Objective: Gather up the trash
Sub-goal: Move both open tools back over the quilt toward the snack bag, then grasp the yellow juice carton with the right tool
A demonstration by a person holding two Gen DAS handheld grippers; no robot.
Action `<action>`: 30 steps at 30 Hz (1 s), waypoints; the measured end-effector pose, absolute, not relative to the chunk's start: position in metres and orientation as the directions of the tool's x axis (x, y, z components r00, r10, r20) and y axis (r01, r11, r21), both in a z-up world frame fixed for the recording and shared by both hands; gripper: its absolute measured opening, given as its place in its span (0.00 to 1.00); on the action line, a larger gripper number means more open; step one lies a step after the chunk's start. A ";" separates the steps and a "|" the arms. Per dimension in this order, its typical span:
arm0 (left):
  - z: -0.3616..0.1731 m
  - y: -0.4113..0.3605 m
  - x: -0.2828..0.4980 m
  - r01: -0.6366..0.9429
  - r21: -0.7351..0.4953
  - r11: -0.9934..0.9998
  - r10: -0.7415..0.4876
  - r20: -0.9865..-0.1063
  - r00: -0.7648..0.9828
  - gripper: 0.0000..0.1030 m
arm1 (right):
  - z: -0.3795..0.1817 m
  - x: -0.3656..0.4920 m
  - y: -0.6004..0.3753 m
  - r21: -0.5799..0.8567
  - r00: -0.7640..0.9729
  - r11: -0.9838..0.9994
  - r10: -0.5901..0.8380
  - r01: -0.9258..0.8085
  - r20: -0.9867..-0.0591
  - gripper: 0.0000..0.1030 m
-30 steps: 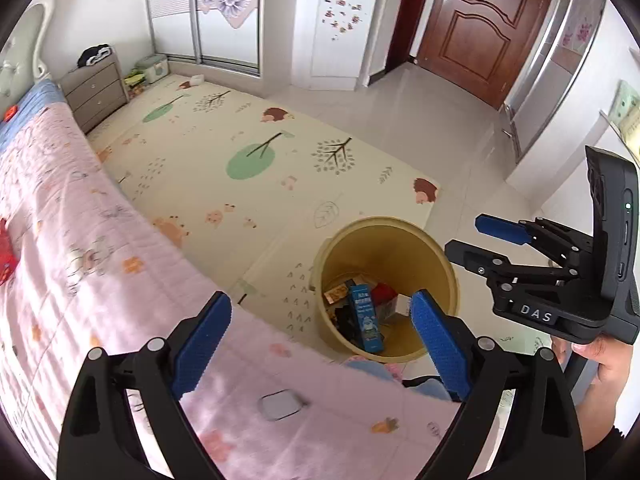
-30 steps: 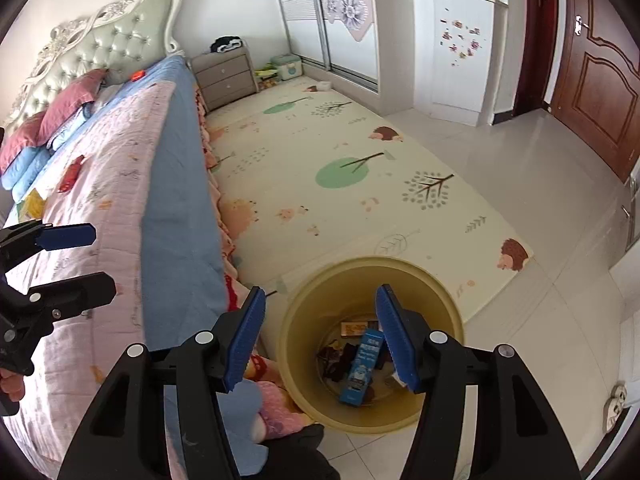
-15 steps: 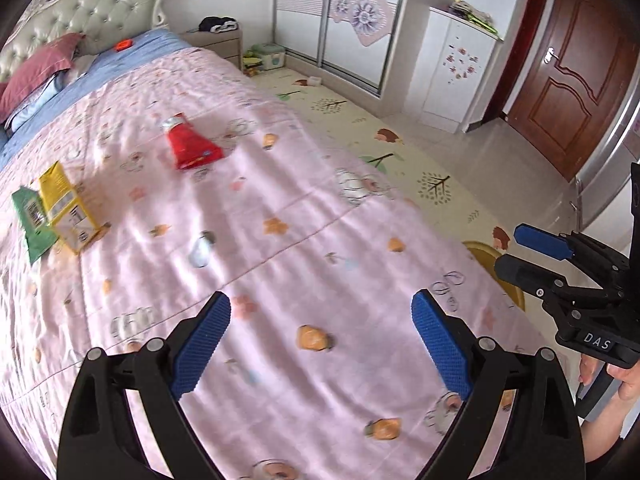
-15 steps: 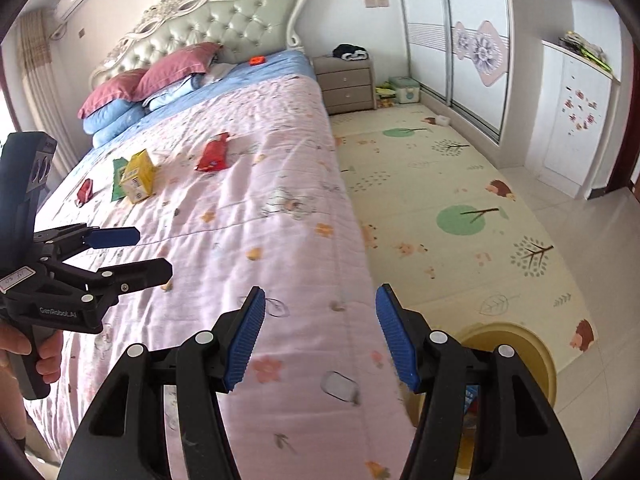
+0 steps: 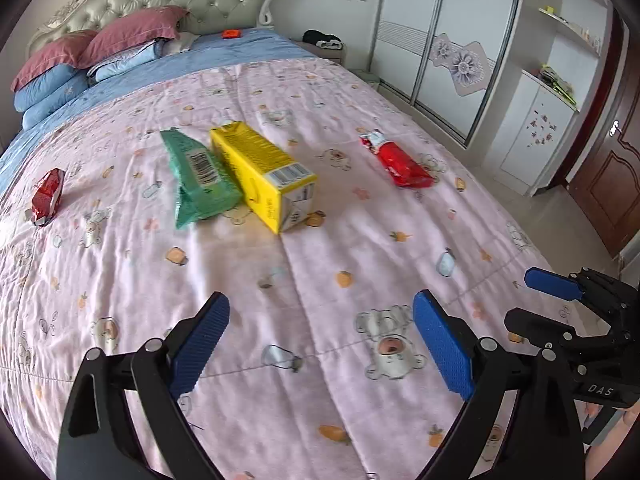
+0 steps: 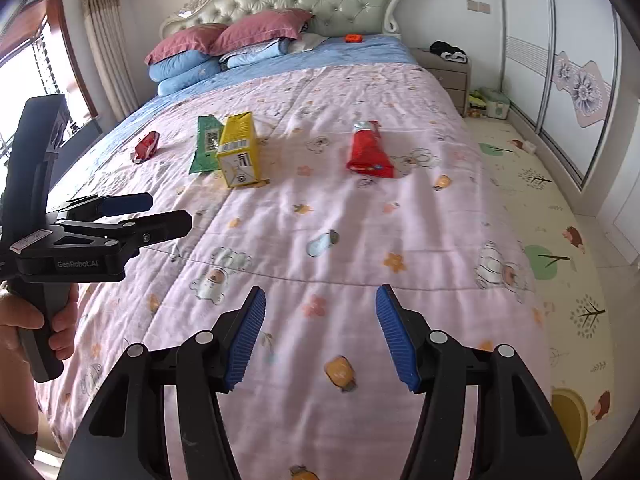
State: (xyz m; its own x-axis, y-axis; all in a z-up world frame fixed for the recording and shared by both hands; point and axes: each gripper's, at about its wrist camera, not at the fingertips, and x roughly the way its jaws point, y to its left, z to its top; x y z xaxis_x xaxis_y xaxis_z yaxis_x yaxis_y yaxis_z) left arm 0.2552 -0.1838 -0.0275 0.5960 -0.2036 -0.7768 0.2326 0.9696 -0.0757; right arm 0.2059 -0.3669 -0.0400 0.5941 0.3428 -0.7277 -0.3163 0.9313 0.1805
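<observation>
**Both grippers empty above bed; trash on quilt**

Left gripper (image 5: 320, 344): jaws spread wide, nothing between the pads, only pink quilt (image 5: 360, 240) below. Seen from the right wrist it sits at the left edge (image 6: 160, 212), held by a hand (image 6: 36, 320), fingers apart and empty.

Right gripper (image 6: 320, 332): jaws parted, nothing between them, over the quilt near the foot of the bed. From the left wrist it shows at the right edge (image 5: 536, 300), also empty.

Trash, all lying on the quilt ahead of both grippers, none touched:
- yellow carton (image 5: 264, 176) on its side, mid-bed.
- green packet (image 5: 198, 178) touching the carton's left side.
- red packet (image 5: 396, 160) to the right, well apart from the carton.
- small red wrapper (image 5: 47, 196) far left, near the quilt edge.

Bin (image 6: 568, 416): only a yellow rim visible on the floor mat, at the bed's foot corner, right of the right gripper.

Pillows (image 6: 224, 44) stacked at the headboard.
</observation>
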 end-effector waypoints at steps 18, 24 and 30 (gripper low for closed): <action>-0.041 -0.092 0.329 0.110 -0.104 0.988 -0.150 -0.765 0.627 0.91 | -0.040 0.310 -0.254 0.133 0.531 0.851 0.431 -0.507 -0.730 0.55; -0.041 -0.085 0.358 0.110 -0.137 0.984 -0.176 -0.774 0.608 0.92 | -0.052 0.339 -0.236 0.133 0.515 0.847 0.430 -0.515 -0.741 0.55; -0.044 -0.081 0.375 0.106 -0.167 0.980 -0.197 -0.769 0.609 0.92 | -0.060 0.365 -0.225 0.141 0.497 0.844 0.430 -0.518 -0.754 0.40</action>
State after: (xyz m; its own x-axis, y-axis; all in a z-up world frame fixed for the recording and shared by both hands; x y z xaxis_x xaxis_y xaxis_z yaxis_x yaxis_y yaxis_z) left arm 0.3754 -0.0811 -0.0439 0.6085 -0.1966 -0.7688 0.1057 0.9803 -0.1670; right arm 0.3646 -0.2253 -0.0602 0.4967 0.4305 -0.7536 -0.5176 0.8439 0.1409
